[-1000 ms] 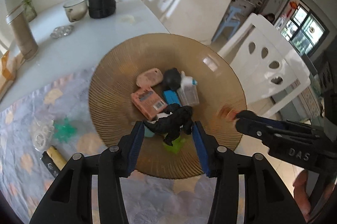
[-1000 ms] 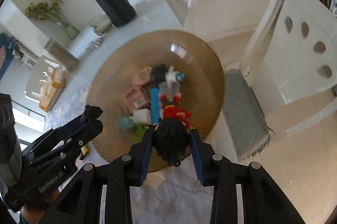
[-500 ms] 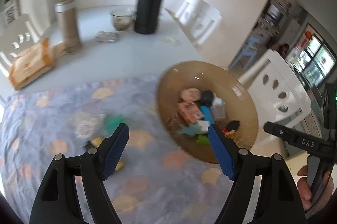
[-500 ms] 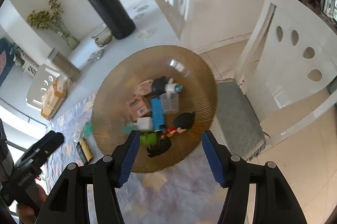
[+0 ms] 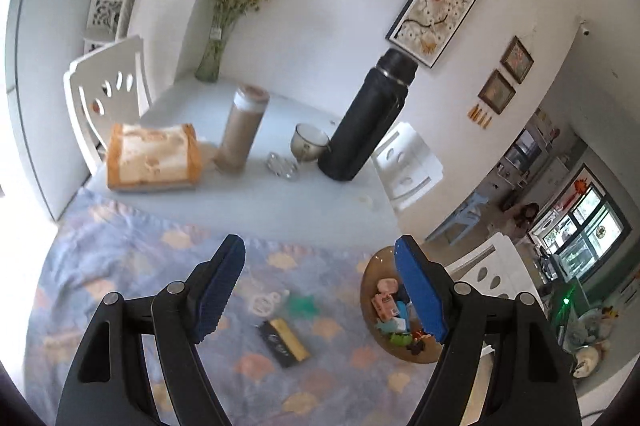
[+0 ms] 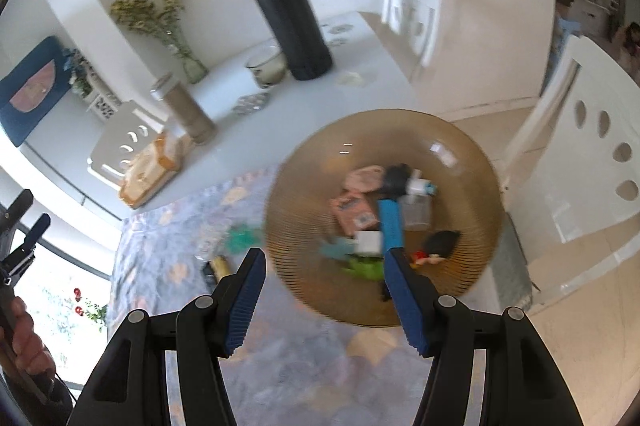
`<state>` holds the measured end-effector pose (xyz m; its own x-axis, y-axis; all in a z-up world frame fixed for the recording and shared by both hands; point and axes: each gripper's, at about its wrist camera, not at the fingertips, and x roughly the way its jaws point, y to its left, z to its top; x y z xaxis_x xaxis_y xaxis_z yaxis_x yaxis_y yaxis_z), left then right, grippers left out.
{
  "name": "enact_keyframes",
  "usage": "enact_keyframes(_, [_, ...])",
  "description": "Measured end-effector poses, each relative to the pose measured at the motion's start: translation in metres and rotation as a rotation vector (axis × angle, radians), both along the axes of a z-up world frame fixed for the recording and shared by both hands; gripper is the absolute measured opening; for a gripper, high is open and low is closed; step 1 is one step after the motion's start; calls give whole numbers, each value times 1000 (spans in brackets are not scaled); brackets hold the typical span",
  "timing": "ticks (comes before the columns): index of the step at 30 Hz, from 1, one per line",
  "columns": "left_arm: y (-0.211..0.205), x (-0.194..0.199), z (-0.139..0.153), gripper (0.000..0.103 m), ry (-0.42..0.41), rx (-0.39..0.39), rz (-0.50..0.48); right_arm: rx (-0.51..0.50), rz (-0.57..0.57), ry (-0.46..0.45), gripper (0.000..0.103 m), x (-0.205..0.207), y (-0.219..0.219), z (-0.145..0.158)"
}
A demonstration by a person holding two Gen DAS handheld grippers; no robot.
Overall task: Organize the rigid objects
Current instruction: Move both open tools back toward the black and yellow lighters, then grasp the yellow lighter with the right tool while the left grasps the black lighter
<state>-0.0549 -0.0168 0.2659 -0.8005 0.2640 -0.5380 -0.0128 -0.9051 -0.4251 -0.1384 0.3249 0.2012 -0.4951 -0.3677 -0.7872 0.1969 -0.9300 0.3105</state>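
Two grippers hang released and empty over the tabletop (image 5: 248, 210), each having let go of the figure it held a second ago. Both toys now lie in the bowl (image 6: 452, 146), among the small items there. Left gripper (image 5: 320, 290) has lifted away from the bowl, which now sits behind its right finger; right gripper (image 6: 325, 300) stays just before the bowl's near rim.
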Motion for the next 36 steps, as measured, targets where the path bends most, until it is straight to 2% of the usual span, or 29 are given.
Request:
enact_keyframes(3, [-8,5,2,91,7,8,-1,-9,33,11,60,2,-23,4])
enact_keyframes(5, [-14,3,-4,91,-3,7,-10,-4,62,16,60,4,-42,5])
enact_keyframes(7, [-20,-4,-16,91,-47,-14,-5,7,100,9,60,6,-63,0])
enact_keyframes(10, [-18,-17,-52,91,-151,-31,-50,17,162,-48,62,10,-93,-18])
enact_keyframes(13, [-11,-27,-98,91,-270,-81,-108,58,231,-112,62,15,-131,-51])
enact_keyframes(16, [-11,-33,-141,91,-367,-100,-143,113,255,-139,62,15,-157,-83])
enact_keyframes(20, [-7,-35,-173,91,-437,-113,-193,132,279,-187,37,2,-181,-120])
enact_keyframes(24, [-3,-36,-187,91,-466,-134,-235,146,279,-196,35,-16,-198,-146])
enact_keyframes(27, [-4,-39,-195,91,-484,-123,-257,198,280,-189,33,-25,-208,-156])
enact_keyframes(28, [-4,-40,-198,91,-492,-117,-265,217,287,-192,29,-27,-211,-159])
enact_keyframes(32, [-6,-40,-205,91,-503,-104,-273,259,339,-201,28,-30,-216,-168])
enact_keyframes(36, [-13,-41,-211,91,-516,-81,-262,221,351,-204,28,-38,-210,-172])
